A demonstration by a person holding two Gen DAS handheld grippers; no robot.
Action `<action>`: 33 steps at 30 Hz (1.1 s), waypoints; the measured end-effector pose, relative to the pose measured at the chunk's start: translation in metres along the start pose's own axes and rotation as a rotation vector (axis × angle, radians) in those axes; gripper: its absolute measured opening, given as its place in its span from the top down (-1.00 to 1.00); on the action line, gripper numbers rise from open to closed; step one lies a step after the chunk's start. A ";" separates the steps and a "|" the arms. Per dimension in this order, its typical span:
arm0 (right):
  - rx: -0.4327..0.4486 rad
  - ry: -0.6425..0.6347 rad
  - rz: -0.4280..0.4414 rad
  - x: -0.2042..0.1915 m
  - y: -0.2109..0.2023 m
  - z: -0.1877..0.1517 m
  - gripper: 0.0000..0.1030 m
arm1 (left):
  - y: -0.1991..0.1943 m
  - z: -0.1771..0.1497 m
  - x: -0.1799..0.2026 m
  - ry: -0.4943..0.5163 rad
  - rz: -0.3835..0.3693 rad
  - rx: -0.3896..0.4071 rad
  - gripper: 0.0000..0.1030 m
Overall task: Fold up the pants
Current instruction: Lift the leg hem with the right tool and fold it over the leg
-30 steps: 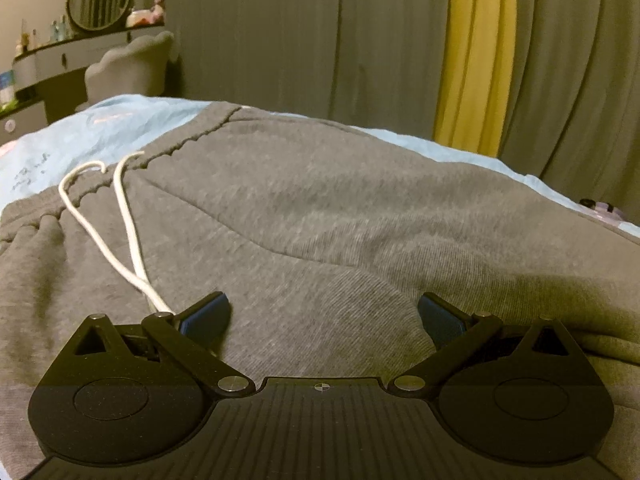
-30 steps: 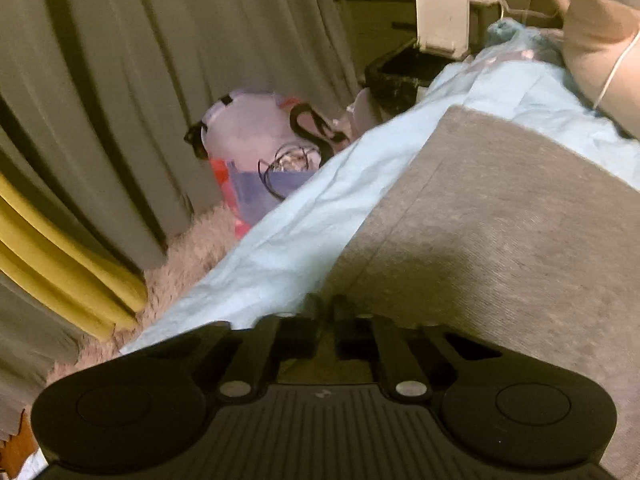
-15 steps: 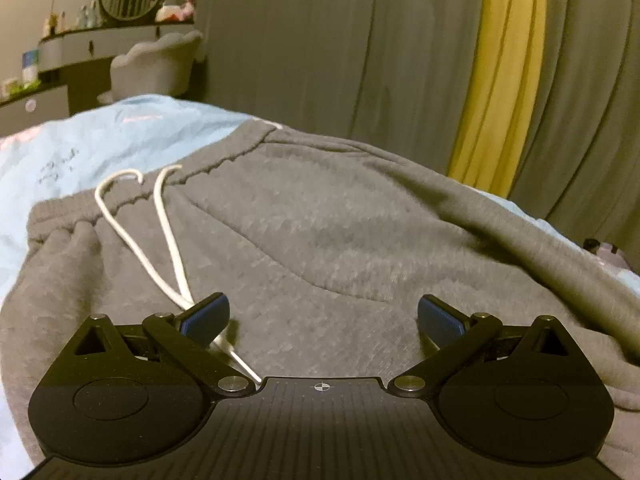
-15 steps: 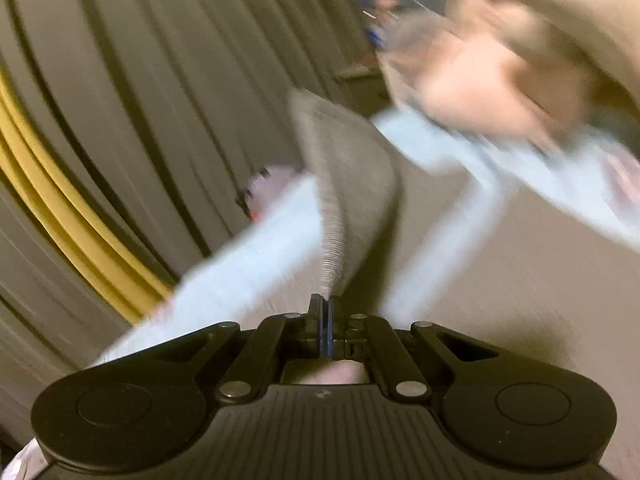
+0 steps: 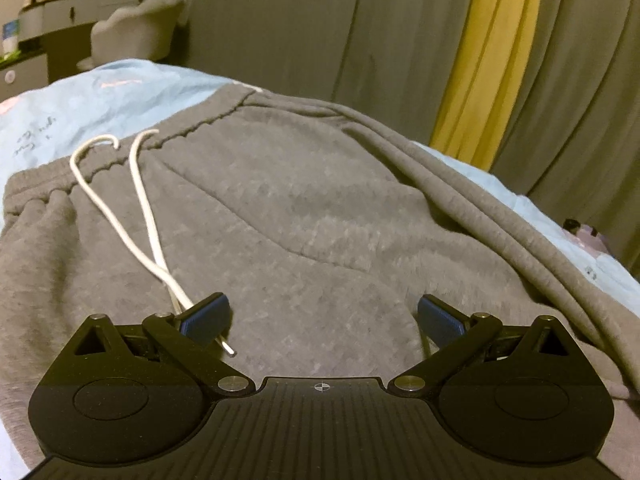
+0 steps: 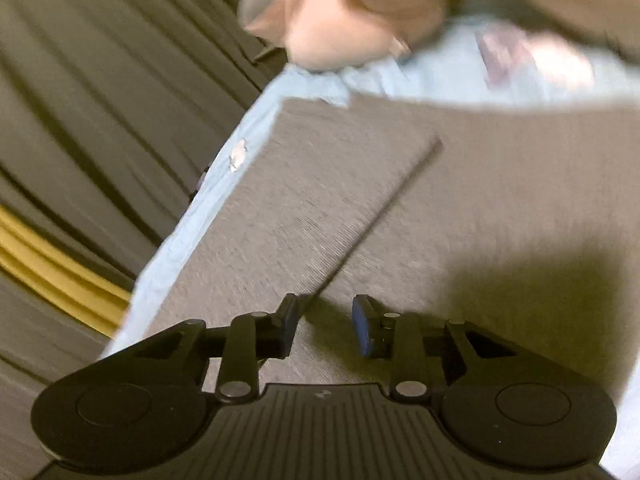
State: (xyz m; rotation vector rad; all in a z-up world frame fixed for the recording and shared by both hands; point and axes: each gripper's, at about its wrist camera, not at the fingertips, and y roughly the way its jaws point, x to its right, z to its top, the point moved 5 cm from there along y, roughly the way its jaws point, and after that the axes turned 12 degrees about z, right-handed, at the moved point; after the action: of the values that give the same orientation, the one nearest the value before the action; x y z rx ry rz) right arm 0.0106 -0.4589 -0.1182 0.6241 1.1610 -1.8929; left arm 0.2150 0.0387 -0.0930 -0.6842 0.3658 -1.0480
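Right claw (image 6: 325, 322) opening over grey pants (image 6: 400, 216), folded edge beside one pad, nothing gripped, left claw (image 5: 322, 316) spread wide above waistband, white drawstring (image 5: 140, 208), blue bedsheet (image 5: 100, 96)

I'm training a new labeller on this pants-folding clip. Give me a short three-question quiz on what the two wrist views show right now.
1. True or false: the left gripper is clamped on the white drawstring.
2. What colour is the sheet under the grey pants?
3. Is fabric pinched between the right gripper pads: A yes, B no?

Key: 1 false, its jaws stand wide apart. 2 light blue. 3 B, the jaws are opening, with pants only beneath them.
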 end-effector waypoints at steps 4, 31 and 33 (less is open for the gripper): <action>0.007 0.013 0.066 -0.002 0.012 0.007 0.59 | 0.001 -0.003 0.005 0.016 -0.008 -0.002 -1.00; 0.012 0.173 0.197 0.022 0.034 0.007 0.94 | 0.068 0.133 0.053 -0.219 -0.356 -0.225 -1.00; 0.012 0.186 0.204 0.024 0.032 0.006 0.94 | 0.083 0.140 0.055 -0.282 -0.360 -0.252 -0.98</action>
State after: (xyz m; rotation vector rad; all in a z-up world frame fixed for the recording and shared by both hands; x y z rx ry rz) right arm 0.0244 -0.4817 -0.1492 0.9061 1.1547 -1.6975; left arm 0.3774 0.0644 -0.0436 -1.1401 0.1308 -1.2351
